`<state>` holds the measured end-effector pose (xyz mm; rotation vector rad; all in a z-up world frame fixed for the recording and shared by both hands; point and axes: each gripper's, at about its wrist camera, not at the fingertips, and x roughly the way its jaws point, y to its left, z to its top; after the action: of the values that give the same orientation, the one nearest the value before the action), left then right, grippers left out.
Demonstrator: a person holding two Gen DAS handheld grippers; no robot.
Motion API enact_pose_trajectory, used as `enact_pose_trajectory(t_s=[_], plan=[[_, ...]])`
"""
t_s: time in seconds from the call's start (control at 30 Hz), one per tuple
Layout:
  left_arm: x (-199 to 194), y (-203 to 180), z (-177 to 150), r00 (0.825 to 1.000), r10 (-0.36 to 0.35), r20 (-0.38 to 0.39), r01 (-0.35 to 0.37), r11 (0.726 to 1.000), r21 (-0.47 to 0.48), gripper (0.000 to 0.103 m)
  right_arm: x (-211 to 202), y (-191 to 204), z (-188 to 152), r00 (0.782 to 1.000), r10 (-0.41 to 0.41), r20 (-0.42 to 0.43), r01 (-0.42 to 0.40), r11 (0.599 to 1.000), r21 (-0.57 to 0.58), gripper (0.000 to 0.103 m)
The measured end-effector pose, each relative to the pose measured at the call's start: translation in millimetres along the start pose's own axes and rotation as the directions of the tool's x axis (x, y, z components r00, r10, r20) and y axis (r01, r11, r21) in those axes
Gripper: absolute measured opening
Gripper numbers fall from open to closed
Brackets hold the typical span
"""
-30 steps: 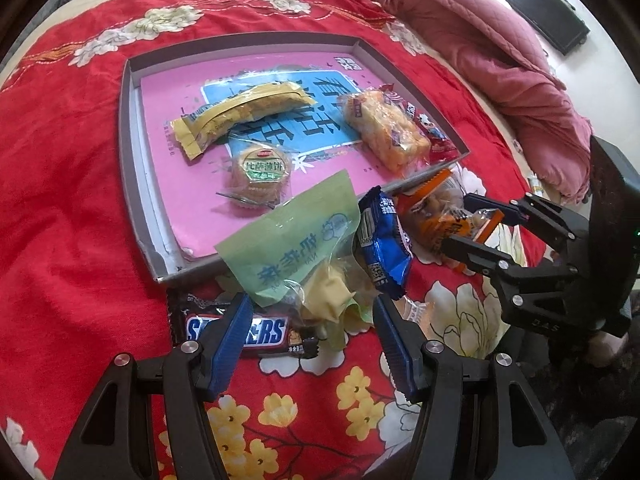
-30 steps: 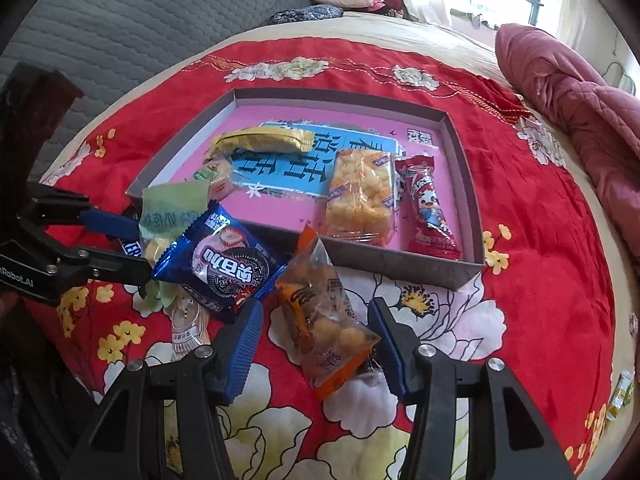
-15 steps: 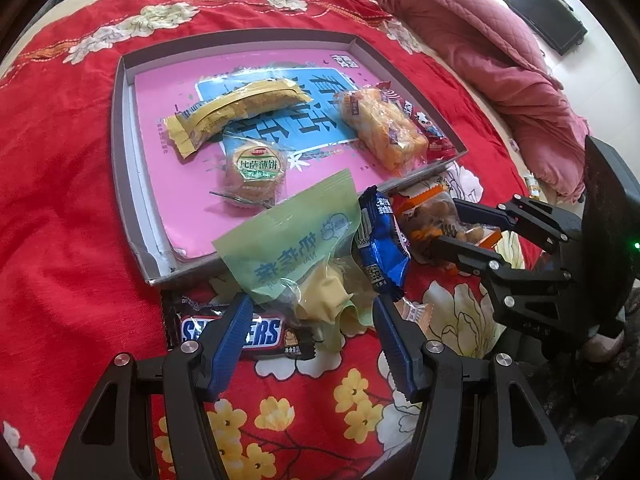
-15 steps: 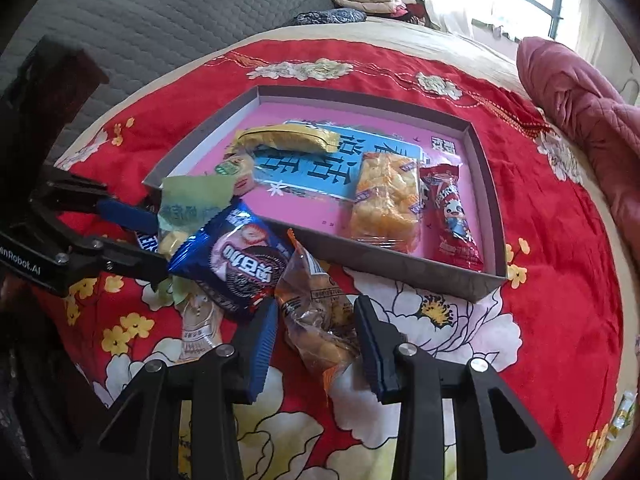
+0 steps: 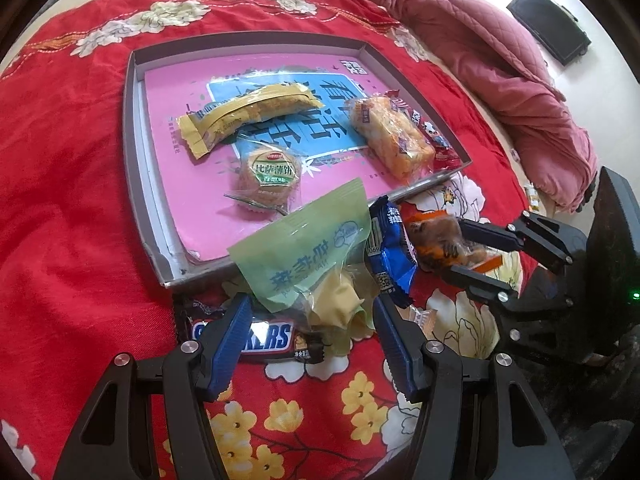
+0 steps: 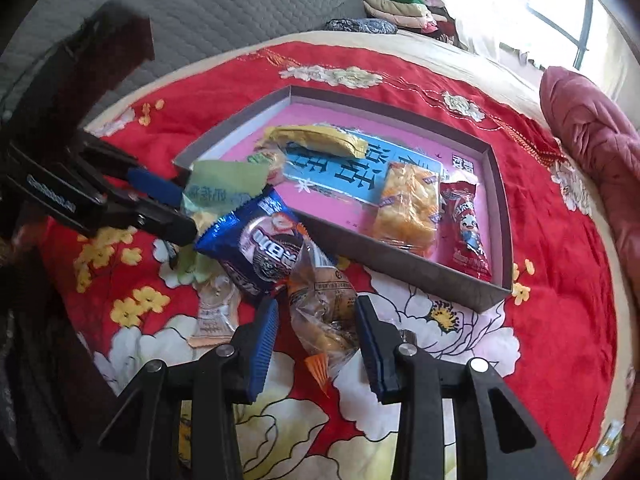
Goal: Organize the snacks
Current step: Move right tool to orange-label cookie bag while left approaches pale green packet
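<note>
Straddling the clear orange-trimmed snack bag [image 6: 325, 312], your right gripper [image 6: 316, 344] sits half open, pads not clearly touching it. Bag is light, crinkly, slippery; pinch mid-body, gently, contents look crushable. Left gripper [image 5: 312, 340] is wide open around the green packet [image 5: 308, 248]. Beyond lies the tray [image 6: 460, 280].

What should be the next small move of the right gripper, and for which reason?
Probably close the right gripper on the clear orange snack packet. The packet lies on the red floral blanket, outside the grey tray, and sits between the open jaws, which do not appear to press it yet. Once it is gripped, it can be lifted into the tray.
</note>
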<state>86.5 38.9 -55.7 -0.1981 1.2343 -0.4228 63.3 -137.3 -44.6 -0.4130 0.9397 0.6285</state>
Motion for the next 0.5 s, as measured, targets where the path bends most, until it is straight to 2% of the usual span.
enact_pose_trajectory(t_s=[0.23, 0.33, 0.5], plan=[[1.3, -2.9, -1.1, 1.000, 0.012, -0.003, -0.012, 1.000, 0.022, 0.064, 13.9, -21.2, 3.1, 0.999, 0.006, -0.040, -0.003, 0.997, 0.075, 0.042], [3.4, -4.9, -0.1, 1.000, 0.011, -0.004, -0.011, 1.000, 0.027, 0.064, 18.8, -33.3, 2.1, 0.998, 0.048, -0.034, -0.043, 0.990, 0.138, 0.042], [5.6, -5.9, 1.8, 1.000, 0.001, -0.005, -0.001, 1.000, 0.030, 0.064, 30.6, -30.2, 6.3, 0.997, 0.058, -0.052, -0.052, 0.993, 0.107, 0.043]])
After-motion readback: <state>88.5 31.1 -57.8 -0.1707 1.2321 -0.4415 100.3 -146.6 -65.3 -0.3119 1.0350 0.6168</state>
